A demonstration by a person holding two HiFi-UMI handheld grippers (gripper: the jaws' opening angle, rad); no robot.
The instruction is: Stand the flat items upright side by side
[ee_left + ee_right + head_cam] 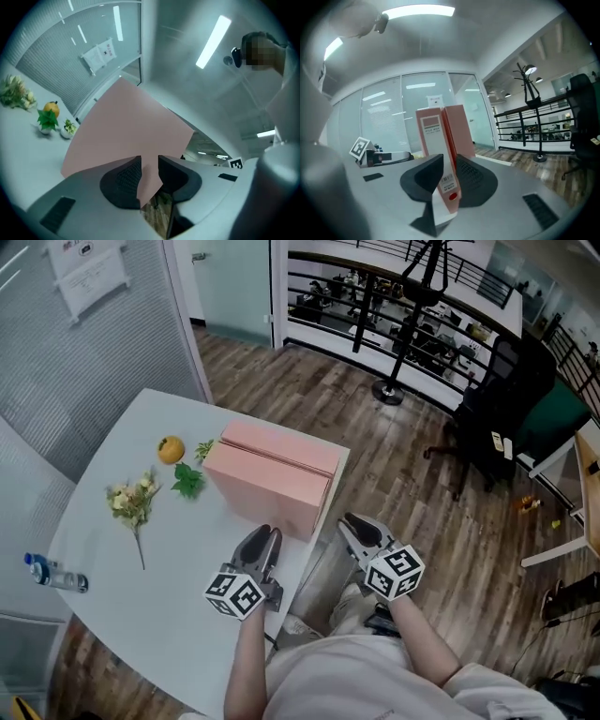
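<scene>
Two pink box files (272,474) sit together as one block on the white table (122,624), near its right edge. My left gripper (267,532) reaches the block's near left corner. In the left gripper view a corner of a pink file cover (126,126) runs between the black pads, and my left gripper (150,168) is shut on it. My right gripper (352,524) comes in at the block's near right end. The right gripper view shows the labelled spine (433,136) standing between the pads, with my right gripper (449,171) shut on it. The second file (458,126) stands right behind it.
An orange (170,448), green leaves (187,482) and a sprig of pale flowers (132,502) lie left of the files. A water bottle (54,575) lies at the table's left edge. A black office chair (497,418) stands on the wooden floor to the right.
</scene>
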